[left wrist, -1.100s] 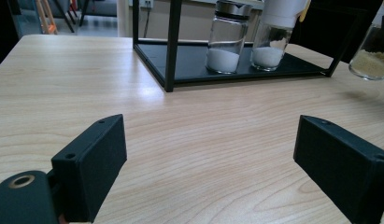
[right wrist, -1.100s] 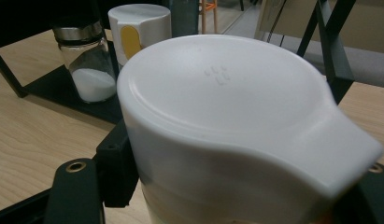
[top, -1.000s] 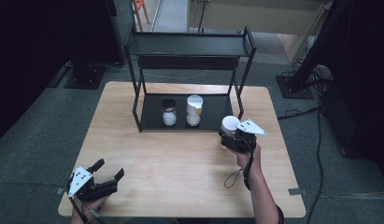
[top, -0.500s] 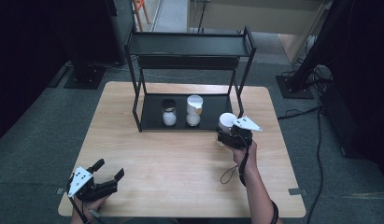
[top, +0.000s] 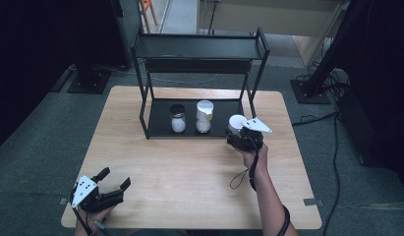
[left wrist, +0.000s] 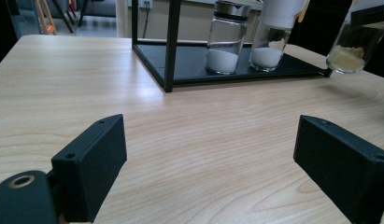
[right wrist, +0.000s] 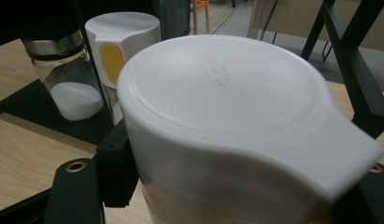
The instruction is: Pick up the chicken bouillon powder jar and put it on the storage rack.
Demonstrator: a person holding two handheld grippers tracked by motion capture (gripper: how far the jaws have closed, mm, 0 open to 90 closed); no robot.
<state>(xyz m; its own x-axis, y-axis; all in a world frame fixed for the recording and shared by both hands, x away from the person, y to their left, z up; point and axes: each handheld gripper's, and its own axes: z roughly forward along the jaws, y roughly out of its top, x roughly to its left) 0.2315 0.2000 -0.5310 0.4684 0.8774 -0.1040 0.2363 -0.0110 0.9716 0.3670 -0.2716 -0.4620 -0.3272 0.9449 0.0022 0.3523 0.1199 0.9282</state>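
Note:
My right gripper (top: 243, 138) is shut on a white-lidded jar (top: 236, 123) of yellowish powder (left wrist: 347, 57), held just above the table at the right front corner of the black rack (top: 199, 46). The jar's white lid (right wrist: 227, 98) sits between my black jaws in the right gripper view. A dark-lidded jar (top: 177, 118) and a white-lidded jar (top: 204, 117), both holding white powder, stand on the rack's lower shelf (top: 162, 129). My left gripper (top: 111, 186) rests open near the table's front left corner with nothing between its jaws (left wrist: 213, 172).
The rack's top shelf (top: 199, 46) is bare. Its right front post (top: 252, 88) stands close to the held jar. A cable (top: 241, 178) hangs from the right gripper over the wooden table (top: 189, 172). Dark stands and cables lie on the floor around the table.
My right gripper has carried the jar a little to the left and toward the rack. The left gripper has stayed where it was.

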